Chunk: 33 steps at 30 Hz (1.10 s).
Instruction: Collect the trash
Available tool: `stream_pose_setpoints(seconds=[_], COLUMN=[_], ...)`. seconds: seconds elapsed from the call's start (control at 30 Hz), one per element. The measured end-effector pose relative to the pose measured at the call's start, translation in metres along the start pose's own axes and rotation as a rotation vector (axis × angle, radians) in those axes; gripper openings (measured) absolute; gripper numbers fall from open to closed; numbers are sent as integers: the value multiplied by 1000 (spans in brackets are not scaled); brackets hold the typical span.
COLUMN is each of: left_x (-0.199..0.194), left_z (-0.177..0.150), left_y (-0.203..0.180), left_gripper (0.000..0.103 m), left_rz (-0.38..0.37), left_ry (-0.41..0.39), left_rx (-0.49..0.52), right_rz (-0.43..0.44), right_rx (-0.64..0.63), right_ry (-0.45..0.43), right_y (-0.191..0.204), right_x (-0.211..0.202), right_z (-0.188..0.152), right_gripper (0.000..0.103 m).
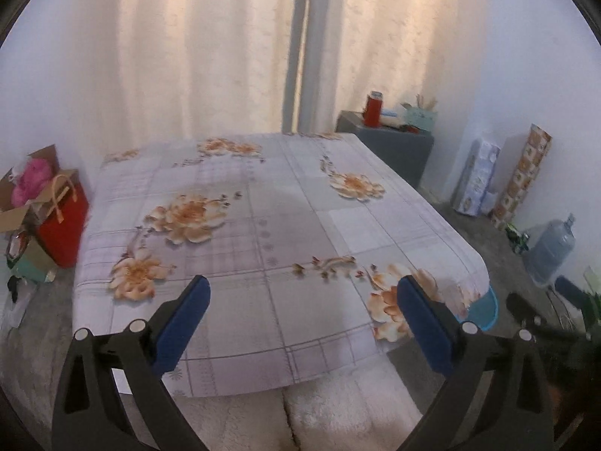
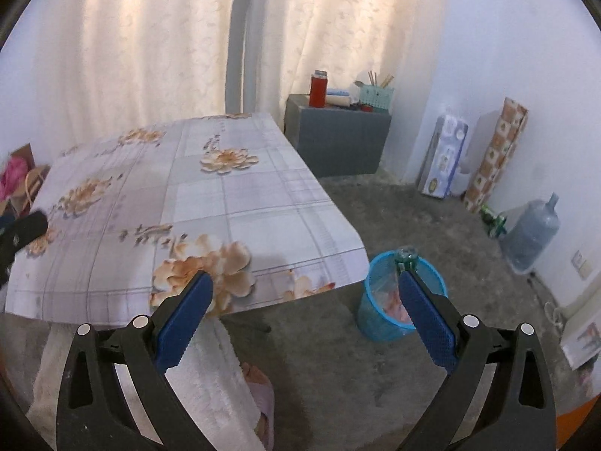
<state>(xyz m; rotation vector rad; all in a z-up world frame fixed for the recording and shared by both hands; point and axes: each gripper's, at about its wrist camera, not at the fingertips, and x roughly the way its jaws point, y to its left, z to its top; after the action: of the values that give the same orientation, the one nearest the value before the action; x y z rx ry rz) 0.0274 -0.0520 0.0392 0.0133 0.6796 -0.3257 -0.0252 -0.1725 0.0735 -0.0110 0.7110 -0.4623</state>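
Left wrist view first: my left gripper hangs over the near edge of the table, its blue pads spread wide with nothing between them. Its floral cloth lies bare across the whole top. At about four o'clock, past the table's near right corner, a sliver of the blue trash basket peeks out from under the cloth's edge. Far off at nine o'clock a red bag stands on the floor among cardboard boxes. At two o'clock a grey cabinet carries a red flask.

From the right wrist view, my right gripper is also fully spread and empty, pointing down past the table's right corner toward the grey floor. The trash basket stands on the floor just beside that corner, at about four o'clock, partly behind my right-hand pad. It holds a clear liner with pinkish scraps in it, and a greenish bottle pokes up at its far rim. At three o'clock a large blue water jug sits by the wall, near two tall packages leaning upright. At nine o'clock the dark tip of my other gripper shows over the cloth.
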Motion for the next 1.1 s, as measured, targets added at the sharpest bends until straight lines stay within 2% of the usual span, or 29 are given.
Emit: stream_pose_setpoints(seconds=[0.17,0.27,0.5,0.8,1.1], left_x=[-8,-14,-14,1,4], left_z=[-7,-10,-16,-24,-25], left_y=[5,5,4,-5,-7], left_gripper=[97,97,97,97,97], left_rz=[111,150,151,178,203], left_ry=[-57,-80,-19,74,88], left_rx=[-28,-32,-104,-75,-52], right_rz=[-30,-32,3,2,-5], right_rx=[-69,-78,-40,1,7], right_ry=[-11,7,28,64,82], right_y=[17,20,8,-6,-15], right_x=[-13,-14,-16,-12,-6], right_z=[-6,-8,-10,-12,-12], right_gripper=[95,95,95,95,95])
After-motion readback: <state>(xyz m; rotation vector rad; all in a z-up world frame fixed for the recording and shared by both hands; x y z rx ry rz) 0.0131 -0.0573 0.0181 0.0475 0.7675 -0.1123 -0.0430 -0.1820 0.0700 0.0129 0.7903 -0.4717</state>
